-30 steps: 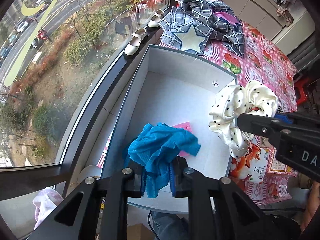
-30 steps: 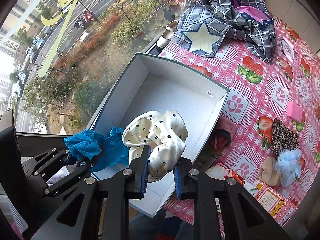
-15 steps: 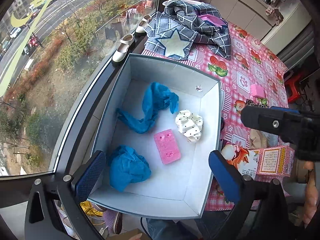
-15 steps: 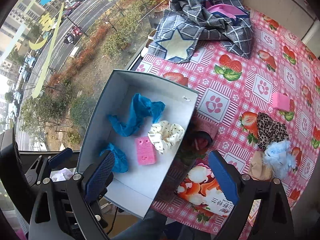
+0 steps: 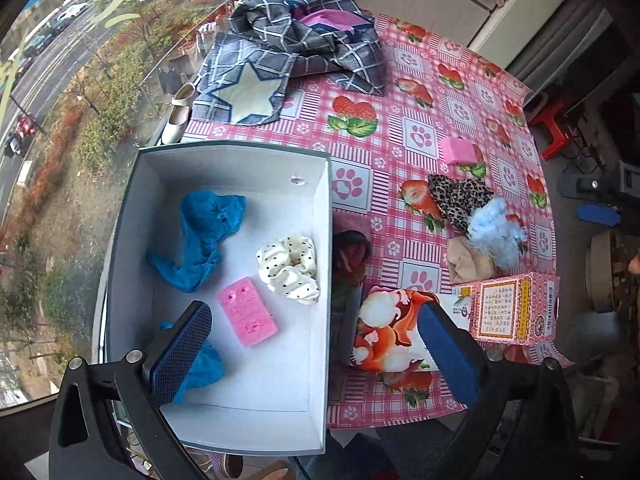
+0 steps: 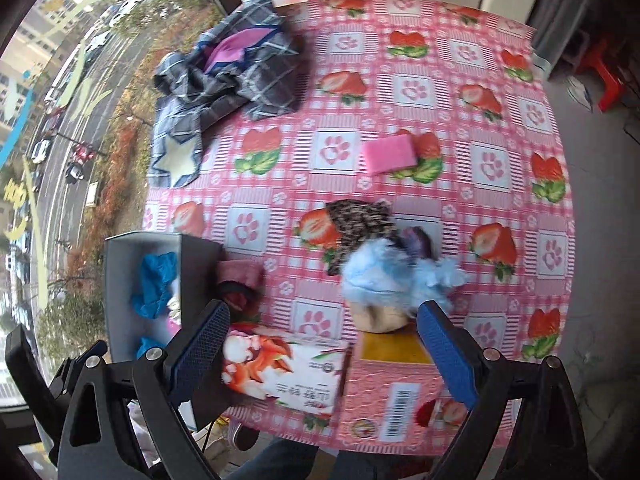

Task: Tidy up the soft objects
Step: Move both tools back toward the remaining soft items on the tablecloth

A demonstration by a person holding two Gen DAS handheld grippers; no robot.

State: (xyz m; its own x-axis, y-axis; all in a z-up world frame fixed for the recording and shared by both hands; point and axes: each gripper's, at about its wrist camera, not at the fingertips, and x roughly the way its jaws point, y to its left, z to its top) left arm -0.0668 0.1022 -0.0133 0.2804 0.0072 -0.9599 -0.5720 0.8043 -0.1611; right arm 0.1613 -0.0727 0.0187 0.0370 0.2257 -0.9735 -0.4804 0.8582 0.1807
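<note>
Broadly, the bench (image 5: 420, 92) fills most of both views, covered in a pink checked cloth printed with strawberries and paw marks, and it stands against a window (image 5: 60, 80) that looks down on a street and trees. On its window side sits an open white box (image 5: 320, 240) with grey outer walls, and a crumpled grey plaid garment (image 5: 288, 52) with a pale star patch lies at the far end of the bench. Inside the box lie a blue cloth (image 5: 200, 236), a second blue wad (image 5: 202, 366) at the near corner, a cream scrunchie with black dots (image 5: 290, 268) and a pink sponge (image 5: 248, 316), each apart from the others on the box floor. Just outside the box's right wall a printed tissue pack (image 5: 384, 336) lies touching a pink carton (image 5: 516, 308) at the bench's near edge. Beyond them a loose cluster sits together: a leopard-print scrunchie (image 6: 360, 220), a fluffy light-blue piece (image 6: 396, 276) overlapping it, and a beige item (image 6: 380, 316) under the fluff. Another pink sponge (image 6: 390, 152) lies alone farther out. The left tongs (image 5: 316, 356) hang over the near end of the box with their blue pads spread wide and nothing between them. The right tongs (image 6: 324, 352) likewise stand wide apart and empty, above the tissue pack and carton.
</note>
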